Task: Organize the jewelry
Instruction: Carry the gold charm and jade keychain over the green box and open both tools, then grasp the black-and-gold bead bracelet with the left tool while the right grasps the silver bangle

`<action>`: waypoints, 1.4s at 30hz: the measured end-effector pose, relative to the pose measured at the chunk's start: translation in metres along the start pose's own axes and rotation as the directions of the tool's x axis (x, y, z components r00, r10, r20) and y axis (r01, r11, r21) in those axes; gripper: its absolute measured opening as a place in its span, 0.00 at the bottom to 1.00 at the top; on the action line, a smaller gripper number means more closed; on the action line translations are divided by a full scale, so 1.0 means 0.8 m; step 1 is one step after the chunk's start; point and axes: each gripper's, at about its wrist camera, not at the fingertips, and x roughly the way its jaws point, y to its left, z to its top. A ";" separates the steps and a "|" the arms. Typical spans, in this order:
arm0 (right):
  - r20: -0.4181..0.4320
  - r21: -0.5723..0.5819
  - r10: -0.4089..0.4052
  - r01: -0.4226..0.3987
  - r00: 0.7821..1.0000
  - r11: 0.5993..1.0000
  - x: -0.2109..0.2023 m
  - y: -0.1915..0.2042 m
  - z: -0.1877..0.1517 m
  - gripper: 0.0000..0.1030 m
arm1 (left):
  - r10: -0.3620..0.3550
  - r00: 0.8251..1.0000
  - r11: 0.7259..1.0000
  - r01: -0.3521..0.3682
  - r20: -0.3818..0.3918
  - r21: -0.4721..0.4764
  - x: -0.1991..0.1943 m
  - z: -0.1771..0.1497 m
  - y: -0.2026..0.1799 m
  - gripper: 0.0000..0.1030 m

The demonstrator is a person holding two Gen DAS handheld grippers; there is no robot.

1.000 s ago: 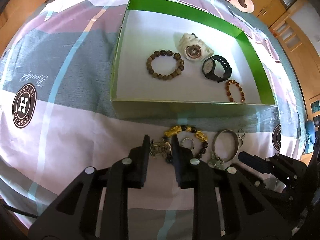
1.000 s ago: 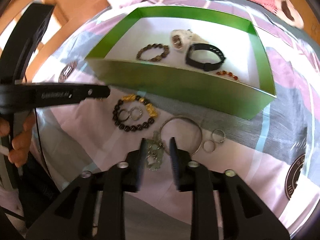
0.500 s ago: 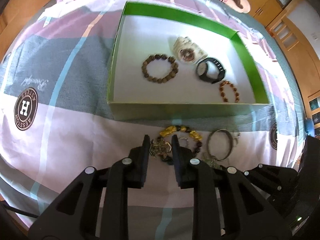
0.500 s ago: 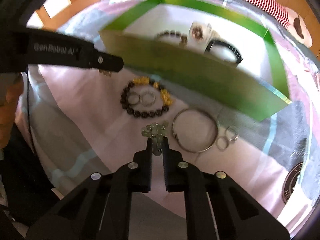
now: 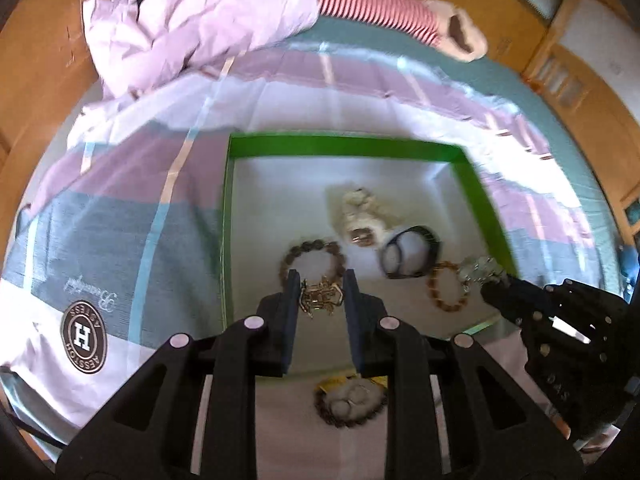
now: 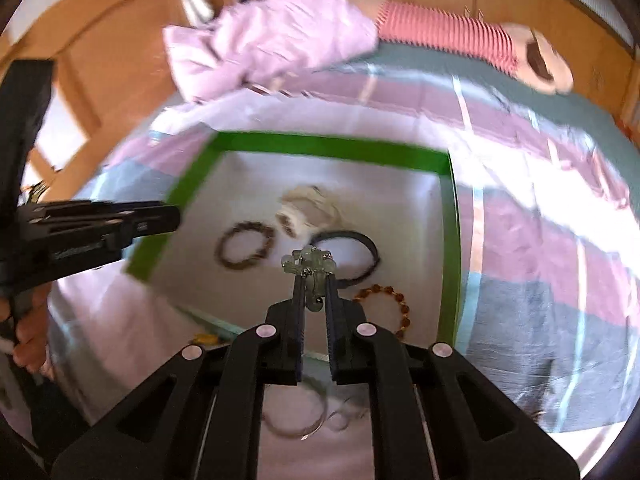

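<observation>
My left gripper [image 5: 321, 290] is shut on a gold-coloured brooch [image 5: 320, 300], held above the near left part of the green-walled box [image 5: 340, 146]. To its right my right gripper [image 6: 314, 282] is shut on a silvery-green pendant [image 6: 308, 261], also over the box's white floor. In the box lie a brown bead bracelet [image 5: 310, 245], a white watch [image 5: 360, 216], a black watch [image 5: 412, 256] and an amber bracelet [image 5: 431, 286]. A dark bead bracelet with gold charms [image 5: 348, 404] and a silver bangle [image 6: 292, 420] lie on the bedspread in front of the box.
The box stands on a pink, grey and white bedspread [image 5: 120, 208]. Pink clothing [image 5: 192, 20] with a striped sleeve [image 5: 372, 0] lies behind it. Wooden furniture [image 5: 580, 60] rings the bed. A person's hand [image 6: 24, 344] holds the left gripper.
The right gripper closed on the pendant and lifted it. Both grippers rose and moved forward from the bedspread to above the box, each carrying its piece.
</observation>
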 end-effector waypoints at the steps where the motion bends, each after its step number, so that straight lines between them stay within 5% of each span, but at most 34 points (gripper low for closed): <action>1: -0.008 0.011 0.001 -0.001 1.000 1.000 0.008 -0.003 -0.003 0.10 | 0.008 1.000 1.000 -0.008 -0.011 -0.008 0.011 0.000 0.001 0.21; 3: -0.013 0.013 -0.021 0.021 1.000 1.000 0.022 -0.005 0.000 0.11 | 0.033 0.999 0.999 -0.033 -0.022 0.001 0.025 0.000 -0.001 0.22; 7: -0.013 0.038 0.005 -0.004 1.000 0.999 0.017 -0.010 -0.002 0.40 | 0.050 0.999 0.999 -0.050 -0.010 -0.001 0.019 -0.012 -0.003 0.36; 10: -0.007 0.033 0.037 -0.036 0.999 0.999 -0.007 -0.003 -0.014 0.41 | 0.014 1.000 1.000 -0.014 0.006 -0.012 -0.003 -0.025 -0.006 0.44; 16: -0.102 -0.069 0.131 -0.138 0.986 0.988 -0.028 0.033 -0.060 0.41 | -0.055 0.998 0.995 0.057 -0.028 0.085 -0.034 -0.066 -0.029 0.45; 18: -0.127 -0.091 0.107 -0.120 0.986 0.989 -0.021 0.041 -0.072 0.41 | -0.075 0.996 0.993 0.079 -0.052 0.091 -0.036 -0.076 -0.027 0.44; 21: -0.176 -0.084 0.083 -0.099 0.981 0.992 -0.002 0.044 -0.084 0.40 | -0.047 0.994 0.992 0.057 -0.095 0.110 -0.025 -0.087 -0.019 0.28; 33: -0.243 -0.049 -0.026 0.015 0.970 0.999 0.046 0.025 -0.096 0.40 | 0.047 0.969 0.996 -0.026 -0.241 0.090 0.064 -0.106 -0.003 0.28; 42: -0.225 -0.056 -0.059 0.047 0.973 0.997 0.054 0.021 -0.096 0.40 | 0.050 0.972 0.995 -0.028 -0.231 0.099 0.074 -0.108 -0.006 0.28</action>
